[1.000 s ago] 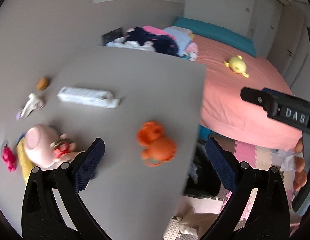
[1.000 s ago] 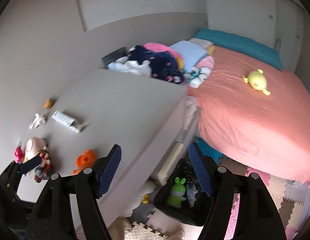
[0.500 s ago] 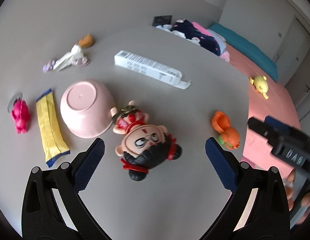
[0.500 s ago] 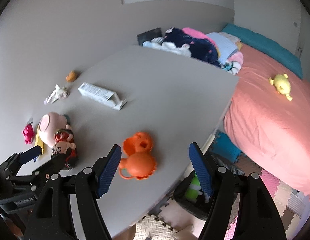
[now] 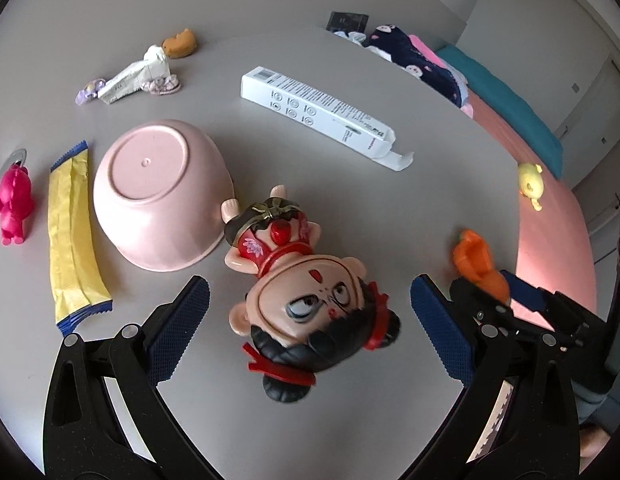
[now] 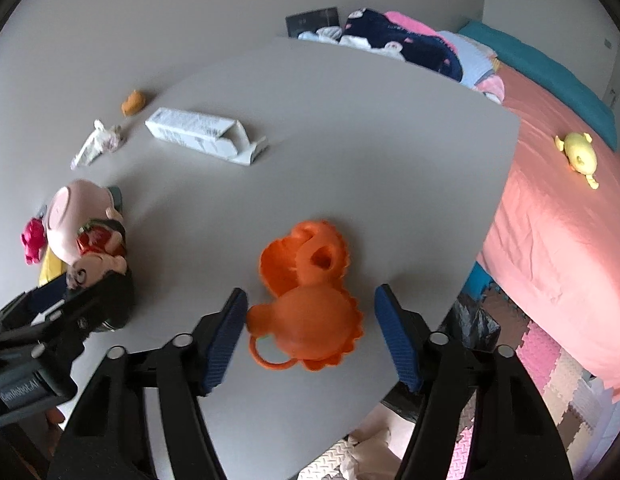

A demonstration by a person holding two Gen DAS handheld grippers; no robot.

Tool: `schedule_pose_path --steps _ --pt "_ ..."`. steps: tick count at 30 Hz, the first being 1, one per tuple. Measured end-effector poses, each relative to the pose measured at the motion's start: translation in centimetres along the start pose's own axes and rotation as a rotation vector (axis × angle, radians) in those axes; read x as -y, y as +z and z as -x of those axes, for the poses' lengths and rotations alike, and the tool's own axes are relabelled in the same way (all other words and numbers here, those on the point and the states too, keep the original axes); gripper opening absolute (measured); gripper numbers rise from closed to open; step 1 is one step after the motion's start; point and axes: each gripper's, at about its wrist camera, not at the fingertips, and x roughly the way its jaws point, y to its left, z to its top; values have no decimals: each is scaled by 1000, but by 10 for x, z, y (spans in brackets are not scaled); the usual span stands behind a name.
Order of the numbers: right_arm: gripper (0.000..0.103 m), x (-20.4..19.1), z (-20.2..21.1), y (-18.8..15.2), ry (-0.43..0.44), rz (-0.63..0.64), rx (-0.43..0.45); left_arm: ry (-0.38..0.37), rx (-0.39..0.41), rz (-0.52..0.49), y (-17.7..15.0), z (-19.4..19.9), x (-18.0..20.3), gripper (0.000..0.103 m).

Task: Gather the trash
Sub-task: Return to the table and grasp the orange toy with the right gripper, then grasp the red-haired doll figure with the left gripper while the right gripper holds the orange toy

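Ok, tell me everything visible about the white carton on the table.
The white carton is a long, slim cardboard box lying flat on the grey table, printed with small icons, text and a barcode at its far end. Its near end flap hangs open. Nothing touches it; the pink bowl and doll lie apart from it, and both tongs are away.

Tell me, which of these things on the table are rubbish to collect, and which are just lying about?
Likely rubbish, as a guess:
yellow wrapper
opened white carton
crumpled wrapper

Probably just lying about:
upturned pink bowl
doll, between the open left tongs
orange toy, between the open right tongs
pink figurine
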Motion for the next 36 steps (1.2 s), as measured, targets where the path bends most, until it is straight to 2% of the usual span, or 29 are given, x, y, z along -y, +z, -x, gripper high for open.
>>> schedule_pose_path --steps 2,3,8,14,16,18,21,28,36 --pt "61 -3 -1 -1 -12 18 3 -10 -13 -3 1 -3 -1 97" --pt "56 -5 -1 -1 -17 29 8 -11 -15 -5 1 -5 -1 97" --pt "56 -9 -1 -3 -45 42 29 3 -21 -12 1 -12 -3 97" --pt "56 0 2 -4 -3 -5 34 16 -7 -38 0 -14 -2 96" --pt "56 4 3 -3 16 -23 30 34 8 -53 -1 -13 0 88" --pt "56 6 5 -4 12 -24 35 26 16 -68 -1 -12 3 74" --pt "56 6 8 -6 0 -14 50 17 26 -76 -2 -12 4 74" --pt "56 21 21 -7 28 -55 75 -4 25 -94 -5 -8 10 74" --pt "56 44 40 -11 36 -92 111 -4 53 -172 -11 0 37 74"
